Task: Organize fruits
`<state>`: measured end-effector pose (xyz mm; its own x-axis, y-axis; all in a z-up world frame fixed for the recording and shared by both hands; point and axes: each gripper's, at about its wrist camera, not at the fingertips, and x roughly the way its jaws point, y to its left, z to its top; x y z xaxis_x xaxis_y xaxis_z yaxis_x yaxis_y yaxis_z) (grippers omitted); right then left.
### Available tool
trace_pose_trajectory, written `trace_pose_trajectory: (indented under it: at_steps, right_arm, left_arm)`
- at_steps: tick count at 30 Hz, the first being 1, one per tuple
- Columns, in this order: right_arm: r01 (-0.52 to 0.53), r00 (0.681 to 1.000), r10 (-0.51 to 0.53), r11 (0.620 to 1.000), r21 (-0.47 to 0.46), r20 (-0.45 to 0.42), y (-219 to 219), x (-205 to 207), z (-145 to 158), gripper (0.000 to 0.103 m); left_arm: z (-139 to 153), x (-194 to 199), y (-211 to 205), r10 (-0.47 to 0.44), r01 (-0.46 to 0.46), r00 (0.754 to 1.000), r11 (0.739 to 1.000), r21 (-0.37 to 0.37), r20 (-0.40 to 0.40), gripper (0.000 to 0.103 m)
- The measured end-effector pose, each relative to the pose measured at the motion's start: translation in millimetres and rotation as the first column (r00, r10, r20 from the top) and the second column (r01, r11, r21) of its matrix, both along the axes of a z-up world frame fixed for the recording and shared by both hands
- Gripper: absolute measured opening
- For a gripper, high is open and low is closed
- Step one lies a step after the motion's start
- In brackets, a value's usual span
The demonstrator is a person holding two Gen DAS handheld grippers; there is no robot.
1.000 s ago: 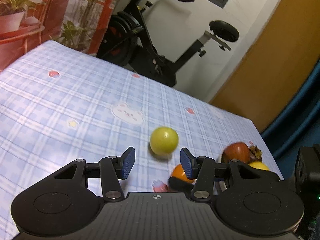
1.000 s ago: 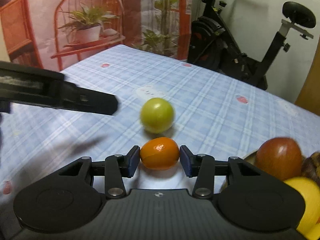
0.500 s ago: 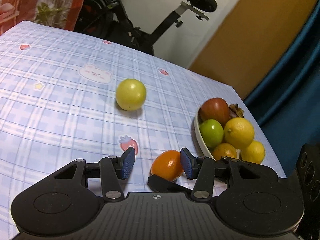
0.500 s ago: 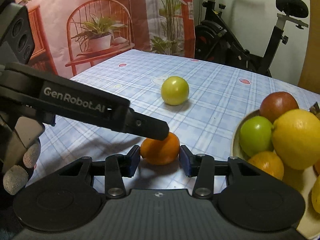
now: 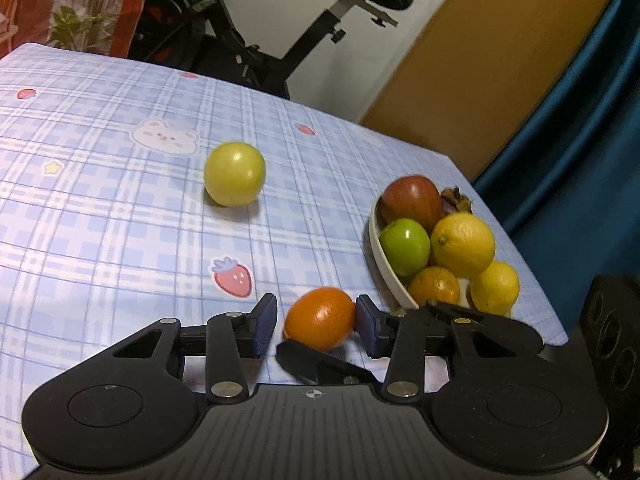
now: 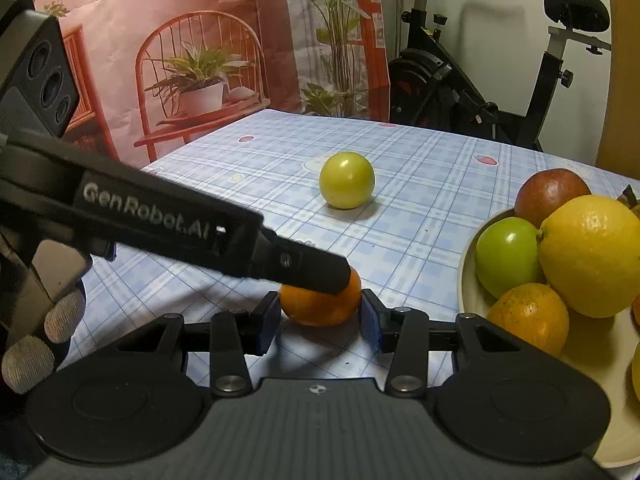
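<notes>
A small orange (image 6: 320,306) (image 5: 320,318) is held between the pads of my right gripper (image 6: 319,322), which is shut on it just above the tablecloth. My left gripper (image 5: 316,322) is open, its fingers on either side of the same orange without touching it; one left finger (image 6: 280,260) crosses over the orange in the right wrist view. A yellow-green round fruit (image 5: 235,173) (image 6: 347,179) lies loose on the cloth beyond. A white bowl (image 5: 384,264) (image 6: 466,288) to the right holds several fruits.
The table has a blue checked cloth (image 5: 100,200) with stickers. The table's right edge (image 5: 536,280) runs just past the bowl. An exercise bike (image 5: 248,52) stands behind the table. A gloved hand (image 6: 40,336) holds the left gripper.
The left gripper swung right and came down around the orange. The right gripper kept hold of the orange and moved nearer the bowl.
</notes>
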<state>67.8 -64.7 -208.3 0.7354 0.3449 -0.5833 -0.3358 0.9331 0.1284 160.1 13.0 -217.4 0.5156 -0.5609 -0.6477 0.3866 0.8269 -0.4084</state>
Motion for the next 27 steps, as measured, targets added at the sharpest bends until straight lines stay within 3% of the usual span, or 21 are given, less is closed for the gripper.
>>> trace_pose_trajectory:
  at_steps: [14, 27]
  right_arm:
    - [-0.003, 1.000, 0.003, 1.000, 0.010, -0.001, -2.9, 0.7, 0.2, 0.046]
    - [0.018, 0.999, -0.018, 1.000, 0.005, 0.033, -4.1, -9.8, 6.8, 0.045]
  left_arm:
    - [-4.8, -7.8, -8.1, -0.015, 0.012, 0.998, 0.999, 0.046, 0.055, 0.043]
    - [3.7, -12.8, -9.6, -0.043, 0.042, 0.996, 0.999, 0.024, 0.074, 0.043]
